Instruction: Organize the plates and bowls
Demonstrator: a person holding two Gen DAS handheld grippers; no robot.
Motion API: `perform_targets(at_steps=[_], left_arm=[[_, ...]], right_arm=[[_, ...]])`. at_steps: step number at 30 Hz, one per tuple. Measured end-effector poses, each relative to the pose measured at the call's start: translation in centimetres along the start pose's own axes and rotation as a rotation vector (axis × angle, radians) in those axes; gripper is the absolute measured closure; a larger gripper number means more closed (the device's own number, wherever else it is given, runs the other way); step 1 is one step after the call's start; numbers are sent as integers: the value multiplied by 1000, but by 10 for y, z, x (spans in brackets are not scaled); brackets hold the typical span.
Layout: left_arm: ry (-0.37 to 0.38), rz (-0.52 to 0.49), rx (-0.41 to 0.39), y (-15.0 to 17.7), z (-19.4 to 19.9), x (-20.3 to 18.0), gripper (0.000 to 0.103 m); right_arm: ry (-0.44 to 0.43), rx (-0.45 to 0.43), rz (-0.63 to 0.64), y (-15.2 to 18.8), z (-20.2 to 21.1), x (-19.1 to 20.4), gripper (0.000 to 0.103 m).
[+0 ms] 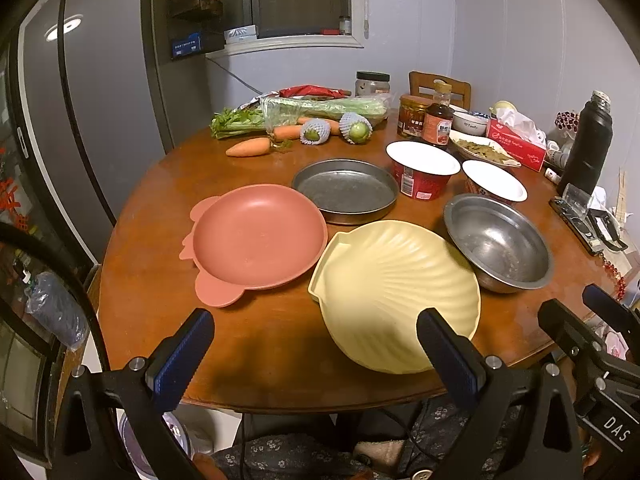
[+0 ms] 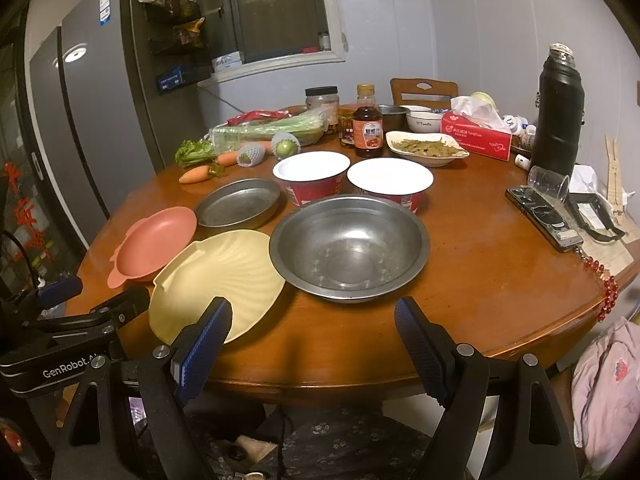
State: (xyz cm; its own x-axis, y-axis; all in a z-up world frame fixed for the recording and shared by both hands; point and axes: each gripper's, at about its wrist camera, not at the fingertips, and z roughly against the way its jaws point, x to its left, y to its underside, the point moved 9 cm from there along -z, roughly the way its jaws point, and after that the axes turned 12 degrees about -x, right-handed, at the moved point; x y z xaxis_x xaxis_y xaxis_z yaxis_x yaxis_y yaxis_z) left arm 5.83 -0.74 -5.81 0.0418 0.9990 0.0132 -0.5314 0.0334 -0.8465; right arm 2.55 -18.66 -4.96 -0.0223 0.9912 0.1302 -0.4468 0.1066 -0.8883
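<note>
two red paper bowls (image 2: 312,178) crowd behind the steel bowl (image 2: 349,248); both grippers' fingers (image 2: 202,344) spread wide, empty.

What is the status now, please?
Left gripper and right gripper open, empty, at table edge. Pink plate, yellow plate, metal bowl unstacked. Nothing in the way.
</note>
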Motion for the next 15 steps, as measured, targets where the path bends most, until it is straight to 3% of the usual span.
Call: perform_targets(at_steps=[15], left_arm=[[4, -9, -12, -4, 6, -2, 1]], right_arm=[[5, -11, 13, -3, 2, 1, 19]])
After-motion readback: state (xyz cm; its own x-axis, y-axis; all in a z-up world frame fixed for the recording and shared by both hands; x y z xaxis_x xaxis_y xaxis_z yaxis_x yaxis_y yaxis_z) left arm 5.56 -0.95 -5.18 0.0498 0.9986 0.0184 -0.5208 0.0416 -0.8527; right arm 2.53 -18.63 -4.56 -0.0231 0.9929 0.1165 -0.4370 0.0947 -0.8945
